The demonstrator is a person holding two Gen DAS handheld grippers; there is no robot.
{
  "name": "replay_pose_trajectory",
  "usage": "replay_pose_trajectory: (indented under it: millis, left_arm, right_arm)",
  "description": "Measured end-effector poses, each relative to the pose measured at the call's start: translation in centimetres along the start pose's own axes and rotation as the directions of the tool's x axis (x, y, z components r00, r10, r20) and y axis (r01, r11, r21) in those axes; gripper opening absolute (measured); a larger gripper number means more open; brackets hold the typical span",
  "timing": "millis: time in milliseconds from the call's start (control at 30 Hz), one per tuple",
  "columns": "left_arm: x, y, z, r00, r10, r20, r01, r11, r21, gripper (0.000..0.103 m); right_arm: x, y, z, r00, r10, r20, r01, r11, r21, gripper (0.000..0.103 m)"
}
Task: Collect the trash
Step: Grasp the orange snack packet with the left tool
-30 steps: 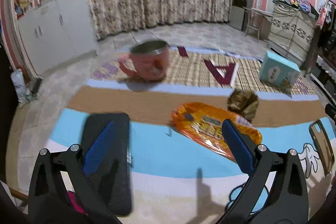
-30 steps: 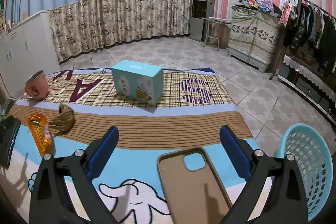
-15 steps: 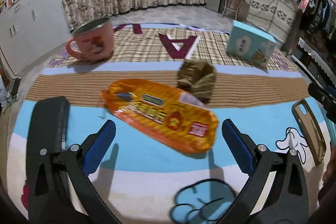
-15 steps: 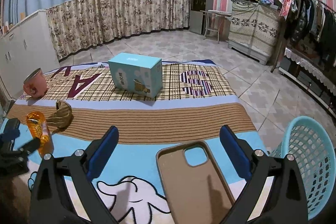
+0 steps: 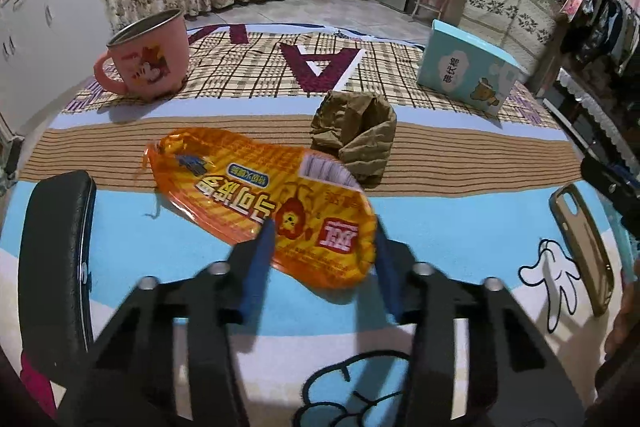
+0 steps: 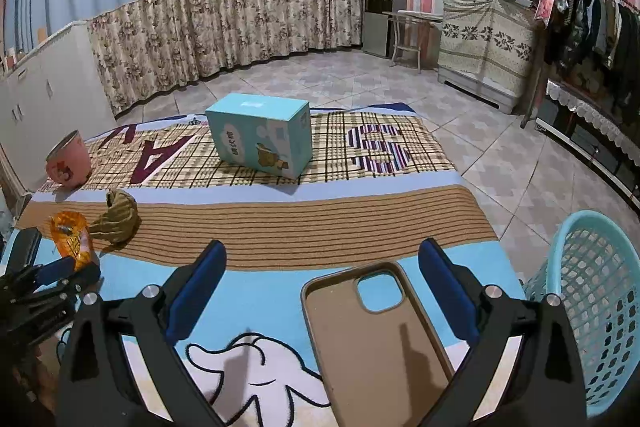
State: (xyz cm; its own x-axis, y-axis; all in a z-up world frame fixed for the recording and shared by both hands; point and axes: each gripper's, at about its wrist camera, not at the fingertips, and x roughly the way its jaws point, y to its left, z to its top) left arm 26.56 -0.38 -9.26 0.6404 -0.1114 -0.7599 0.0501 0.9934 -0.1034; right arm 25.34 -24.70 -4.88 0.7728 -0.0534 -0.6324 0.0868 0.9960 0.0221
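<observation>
Orange snack wrapper [image 5: 264, 203] lies flat on the blue band of a printed blanket [image 5: 460, 227], and its near end sits between the two blue pads of the left gripper [image 5: 322, 251]. The pads stand at either side of that end and press against its edges, so this gripper is clamped on the wrapper. A black flat device [image 5: 56, 267] lies on the blanket to the left of the gripper.

Just beyond the wrapper's far right edge, touching it, sits a crumpled brown paper wad [image 5: 356, 131] on the brown striped band. Farther back on the plaid part stand a pink mug [image 5: 148, 59] to the left and a light blue box [image 5: 468, 71] to the right.

In the right wrist view, the right gripper [image 6: 322, 283] hangs with its fingers wide apart and nothing between them touched. A tan phone case [image 6: 376, 343] lies face up on the blanket below and between its fingers. A turquoise mesh basket [image 6: 596, 311] stands on the tiled floor just off the blanket's right edge. At the far left of this view the left gripper [image 6: 64, 267] shows at the near end of the wrapper [image 6: 72, 239], with the paper wad [image 6: 118, 219] just beside it and the mug [image 6: 68, 165] and box [image 6: 260, 135] beyond.
</observation>
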Motion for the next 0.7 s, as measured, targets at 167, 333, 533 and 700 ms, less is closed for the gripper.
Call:
replay_pose_trajectory:
  millis: [167, 333, 533, 700]
  left_arm:
    - [-0.7, 1.1, 0.5, 1.0, -0.017, 0.009, 0.017, 1.0, -0.002, 0.017]
    - [-2.1, 3.2, 1.3, 0.999, 0.011, 0.034, -0.011, 1.0, 0.001, 0.004]
    - [-4.3, 6.8, 2.1, 0.997, 0.055, 0.063, -0.053, 0.998, -0.026, 0.004]
    - [-5.2, 8.6, 2.6, 0.993, 0.089, 0.075, -0.087, 0.996, -0.035, 0.003]
  right_arm:
    - [0.1, 0.5, -0.2, 1.0, 0.006, -0.005, -0.006, 1.0, -0.014, 0.095]
    - [0.3, 1.6, -0.6, 1.0, 0.012, -0.001, -0.012, 0.999, -0.043, 0.095]
    - [0.4, 4.6, -0.3, 0.998, 0.056, 0.001, -0.056, 0.996, -0.073, 0.095]
    - [0.8, 8.5, 0.3, 0.994, 0.112, -0.02, -0.113, 0.988, -0.108, 0.095]
